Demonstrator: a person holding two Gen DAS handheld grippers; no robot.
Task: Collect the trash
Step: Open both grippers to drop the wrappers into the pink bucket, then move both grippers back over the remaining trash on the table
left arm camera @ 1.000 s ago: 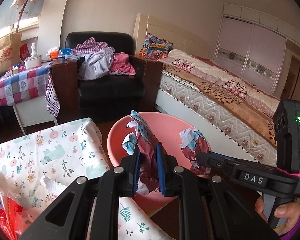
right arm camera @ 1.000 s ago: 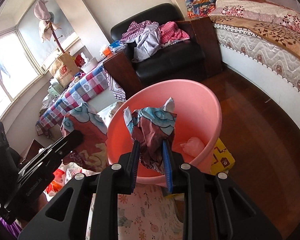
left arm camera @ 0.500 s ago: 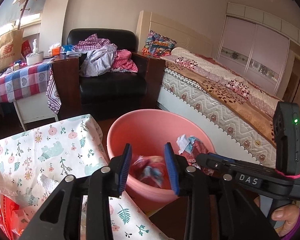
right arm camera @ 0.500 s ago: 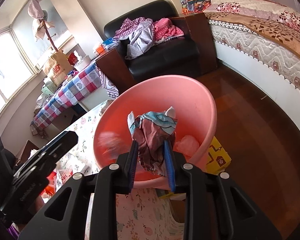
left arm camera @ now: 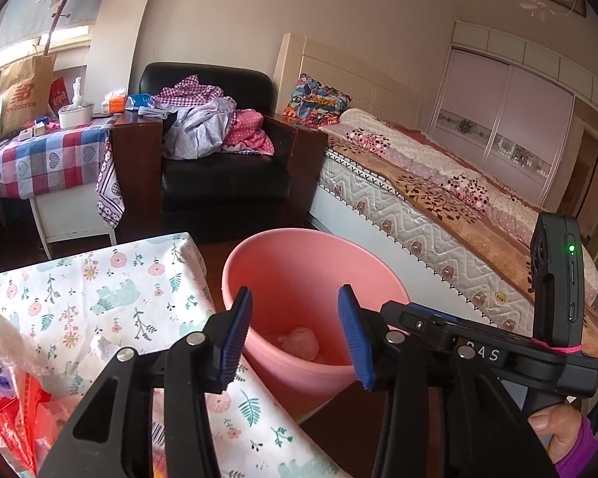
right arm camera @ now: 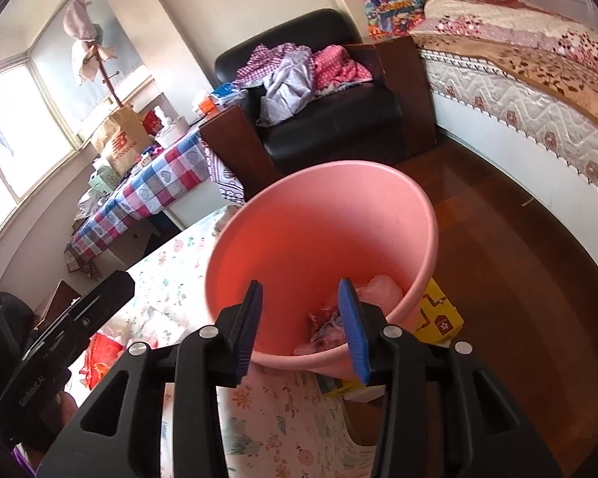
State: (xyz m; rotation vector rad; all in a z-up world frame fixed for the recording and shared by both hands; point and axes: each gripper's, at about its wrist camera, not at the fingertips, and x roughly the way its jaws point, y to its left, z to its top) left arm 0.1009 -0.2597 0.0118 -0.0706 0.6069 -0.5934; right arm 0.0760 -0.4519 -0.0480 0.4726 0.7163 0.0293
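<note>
A pink plastic basin (left arm camera: 299, 255) (right arm camera: 319, 215) stands on the floor beside a table with a floral cloth (left arm camera: 99, 294). Crumpled wrappers (right arm camera: 327, 328) and a pinkish plastic wad (left arm camera: 299, 343) (right arm camera: 380, 286) lie at its bottom. My left gripper (left arm camera: 295, 334) hovers over the basin's near rim, its jaws opening wide, nothing between them. My right gripper (right arm camera: 301, 326) is also above the basin, its jaws opening and empty, with the dropped wrappers seen below between them. More trash in red and white wrappers (left arm camera: 8, 398) sits on the table at the left.
A yellow box (right arm camera: 438, 314) lies on the wooden floor against the basin. Behind it stand a black armchair (left arm camera: 223, 175) piled with clothes, a bed (left arm camera: 438, 199) on the right and a checked-cloth table (left arm camera: 40, 159) on the left. A hand (left arm camera: 554, 434) holds the right gripper's handle.
Both grippers were shut on crumpled wrappers a second ago. The left one opened first and its wrapper fell into the basin; then the right one opened and its wrapper dropped in too.
</note>
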